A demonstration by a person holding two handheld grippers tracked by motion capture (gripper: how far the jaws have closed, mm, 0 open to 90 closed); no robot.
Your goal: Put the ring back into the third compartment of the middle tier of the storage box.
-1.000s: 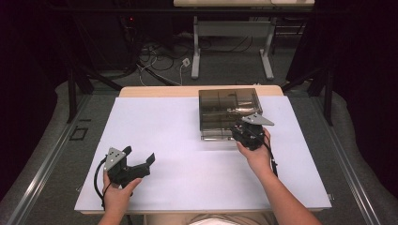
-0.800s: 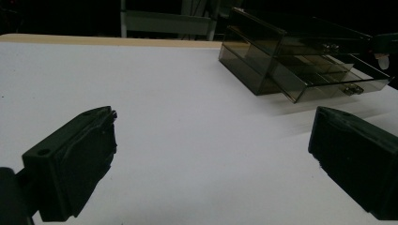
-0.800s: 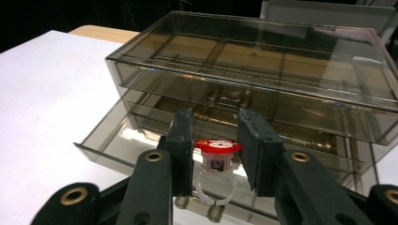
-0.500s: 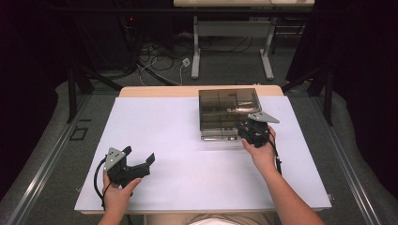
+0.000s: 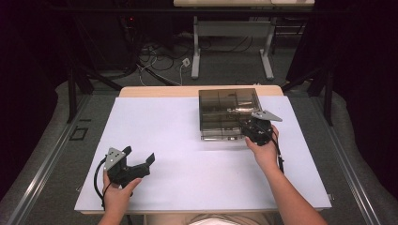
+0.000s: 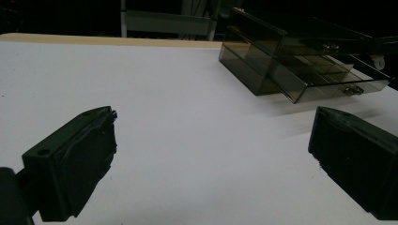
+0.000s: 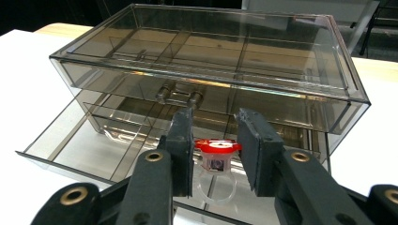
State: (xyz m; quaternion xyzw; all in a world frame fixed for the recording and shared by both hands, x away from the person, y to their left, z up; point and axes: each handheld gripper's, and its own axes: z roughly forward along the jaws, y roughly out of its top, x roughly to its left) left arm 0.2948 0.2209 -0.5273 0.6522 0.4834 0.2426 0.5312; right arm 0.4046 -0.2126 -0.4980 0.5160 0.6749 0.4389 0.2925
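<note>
Between the two black jaws of the right hand-held gripper [image 7: 216, 157] sits a toy ring [image 7: 217, 161] with a red top and a clear plastic band; the pads press on the red top from both sides, so the jaws are closed on it. That ring hangs over the pulled-out lower drawer [image 7: 94, 152] of a smoky clear drawer box [image 7: 211, 56], near the drawer's front edge. Above it the upper drawer is pushed in, its small metal handle [image 7: 179, 95] just beyond the jaw tips. From the high view, the right hand-held gripper [image 5: 253, 126] is at the box's front right corner, on the far right part of the white worktop [image 5: 187, 159]. Well apart, near the front left, the left hand-held gripper [image 5: 141, 161] has its jaws spread wide with nothing between them.
</note>
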